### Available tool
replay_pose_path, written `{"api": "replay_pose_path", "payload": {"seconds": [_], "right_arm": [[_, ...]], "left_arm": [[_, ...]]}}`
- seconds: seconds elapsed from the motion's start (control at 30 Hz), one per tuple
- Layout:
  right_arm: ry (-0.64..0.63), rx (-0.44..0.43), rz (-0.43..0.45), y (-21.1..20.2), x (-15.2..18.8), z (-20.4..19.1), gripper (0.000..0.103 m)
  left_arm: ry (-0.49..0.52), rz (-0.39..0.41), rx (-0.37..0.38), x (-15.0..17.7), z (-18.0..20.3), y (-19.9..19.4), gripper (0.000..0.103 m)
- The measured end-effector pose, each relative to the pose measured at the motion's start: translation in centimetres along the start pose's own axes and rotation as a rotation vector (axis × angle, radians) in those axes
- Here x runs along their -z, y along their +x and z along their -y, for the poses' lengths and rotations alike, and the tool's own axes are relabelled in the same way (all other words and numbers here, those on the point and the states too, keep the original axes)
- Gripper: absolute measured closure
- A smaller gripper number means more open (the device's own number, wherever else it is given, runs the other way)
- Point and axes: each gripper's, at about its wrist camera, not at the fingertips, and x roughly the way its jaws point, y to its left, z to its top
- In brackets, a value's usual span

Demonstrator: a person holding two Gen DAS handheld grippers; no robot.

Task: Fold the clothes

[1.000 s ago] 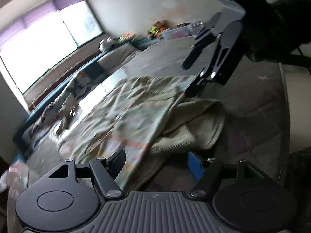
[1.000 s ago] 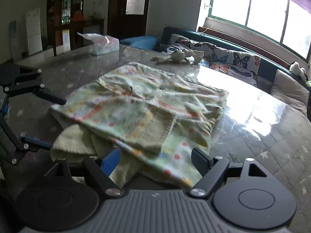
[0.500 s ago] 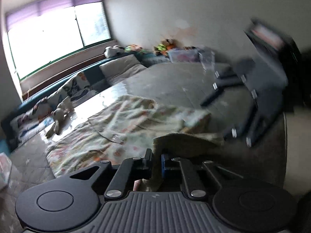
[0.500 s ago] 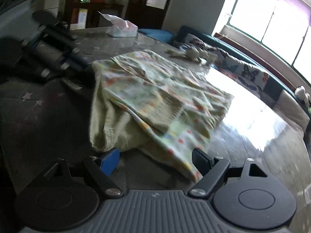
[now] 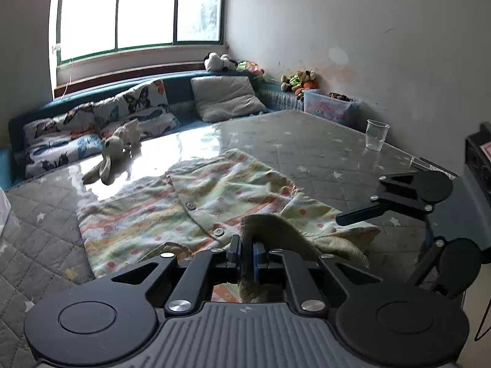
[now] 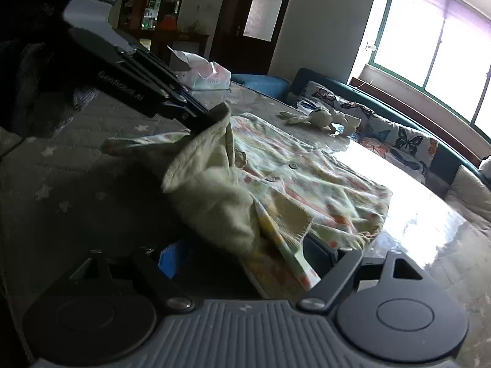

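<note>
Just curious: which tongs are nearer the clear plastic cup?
Right. The right tongs hover beside the cardigan, on the cup's side; the left tongs grip it farther off.

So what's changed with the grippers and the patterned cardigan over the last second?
The left gripper closed on the cardigan's plain cream edge and lifted it off the table, drawing it up over the garment. The right gripper stayed open, with cloth now lying between its fingers. The stuffed rabbit and plastic cup haven't moved.
</note>
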Motion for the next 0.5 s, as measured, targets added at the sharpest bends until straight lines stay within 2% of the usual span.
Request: {"api": "replay_pose_path", "payload": {"seconds": [0.17,0.27,0.3,0.33,0.37,0.4,0.47,0.5], "right_arm": [[-0.019,0.018,0.012,0.5,-0.2,-0.1,0.022],[-0.013,0.005,0.022,1.2,-0.8,-0.1,0.041],[0.002,-0.003,0.014,1.4,-1.0,0.1,0.052],[0.016,-0.010,0.006,1.7,-1.1,0.3,0.056],[0.031,-0.018,-0.001,1.9,-1.3,0.6,0.060],[0.050,-0.032,-0.001,1.8,-1.4,0.8,0.065],[0.088,-0.057,0.000,1.6,-1.5,1.4,0.067],[0.103,-0.062,0.008,1.4,-1.6,1.6,0.069]], "left_arm": [[0.012,0.002,0.014,0.2,0.4,-0.3,0.095],[0.045,0.004,0.001,0.5,1.1,-0.7,0.093],[0.055,0.007,-0.002,0.9,1.3,-1.0,0.092],[0.065,0.010,-0.004,1.2,1.4,-1.4,0.091],[0.076,0.013,-0.007,1.5,1.6,-1.7,0.082],[0.090,0.016,-0.016,2.0,1.8,-2.1,0.065],[0.133,0.017,-0.049,3.1,2.2,-2.8,0.046],[0.155,0.015,-0.064,3.7,2.4,-3.1,0.046]]}}
